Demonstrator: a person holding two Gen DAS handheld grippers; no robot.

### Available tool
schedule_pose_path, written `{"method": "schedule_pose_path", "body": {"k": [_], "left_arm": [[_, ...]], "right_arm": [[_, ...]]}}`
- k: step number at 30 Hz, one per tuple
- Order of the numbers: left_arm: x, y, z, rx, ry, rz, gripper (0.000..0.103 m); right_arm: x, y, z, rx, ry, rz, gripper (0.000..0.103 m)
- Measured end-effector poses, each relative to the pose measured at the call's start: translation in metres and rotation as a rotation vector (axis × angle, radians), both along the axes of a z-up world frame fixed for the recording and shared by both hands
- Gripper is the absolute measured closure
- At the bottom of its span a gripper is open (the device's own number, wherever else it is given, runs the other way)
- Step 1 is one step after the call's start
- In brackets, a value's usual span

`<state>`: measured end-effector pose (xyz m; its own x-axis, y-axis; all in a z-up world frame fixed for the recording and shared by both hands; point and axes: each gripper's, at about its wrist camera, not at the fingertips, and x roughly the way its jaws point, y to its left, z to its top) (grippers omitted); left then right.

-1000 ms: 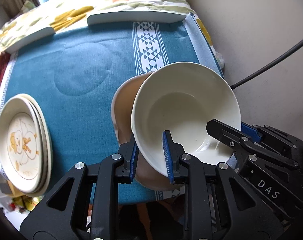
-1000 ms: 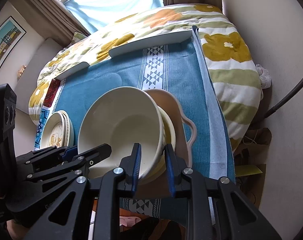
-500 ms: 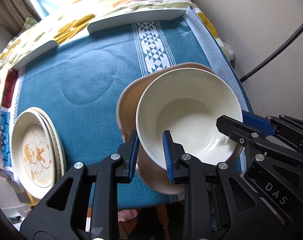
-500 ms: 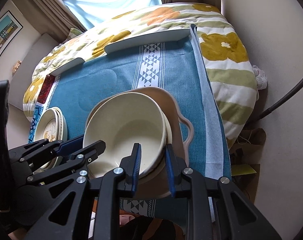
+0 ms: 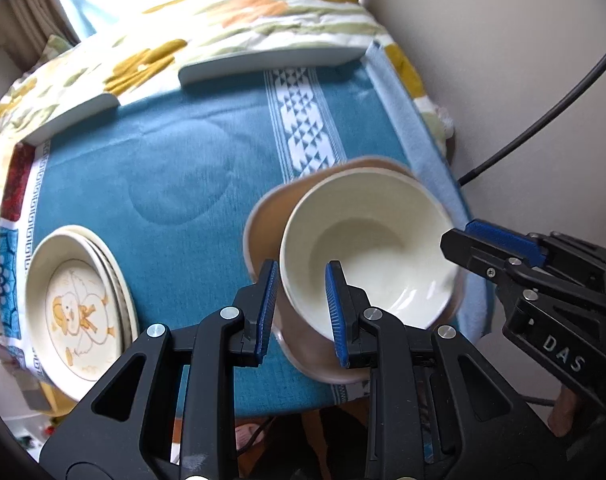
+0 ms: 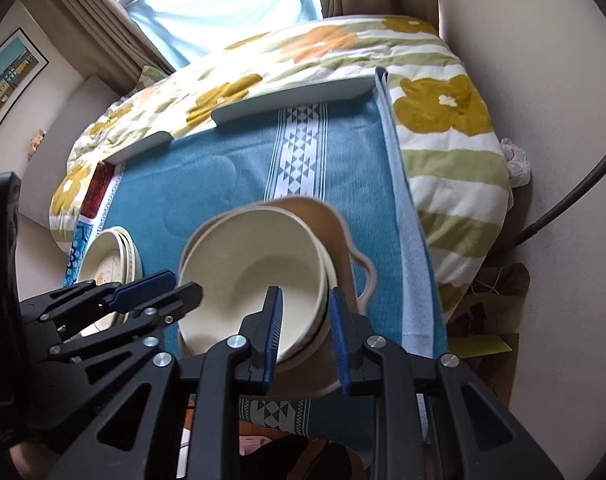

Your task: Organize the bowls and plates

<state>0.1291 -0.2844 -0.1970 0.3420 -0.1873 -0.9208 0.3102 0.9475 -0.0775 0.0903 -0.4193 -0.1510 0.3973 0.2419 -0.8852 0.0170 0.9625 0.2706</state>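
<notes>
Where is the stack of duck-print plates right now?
The duck-print plates sit at the left edge of the blue cloth in both wrist views, apart from the cream bowl.

Black skeletal frames on left gripper (image 5: 299, 308) and right gripper (image 6: 305, 330), ribbed blue pads, silver rivets, white "DAS" lettering

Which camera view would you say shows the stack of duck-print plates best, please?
The left wrist view: the stack of duck-print plates lies almost fully in sight at lower left, its duck picture clear. In the right wrist view the plates appear smaller, partly hidden behind the left gripper, the print barely readable.
</notes>
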Motion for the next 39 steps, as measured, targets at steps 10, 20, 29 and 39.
{"method": "schedule_pose_path", "body": {"k": [10, 20, 29, 39], "left_arm": [[-0.003, 0.034, 0.049, -0.027, -0.065, 0.015, 0.000], [-0.012, 0.055, 0.018, 0.091, 0.036, -0.079, 0.000], [-0.009, 0.041, -0.038, 0.095, 0.214, -0.096, 0.023], [-0.001, 0.021, -0.075, 0.084, 0.258, -0.100, 0.036]], "right_arm": [[-0.011, -0.021, 0.046, -0.055, -0.135, 0.039, 0.007], [-0.001, -0.014, 0.012, -0.363, 0.079, 0.296, 0.007], [0.012, 0.002, -0.037, -0.429, 0.194, 0.431, 0.027], [0.020, 0.013, -0.069, -0.361, 0.240, 0.503, 0.060]]}}
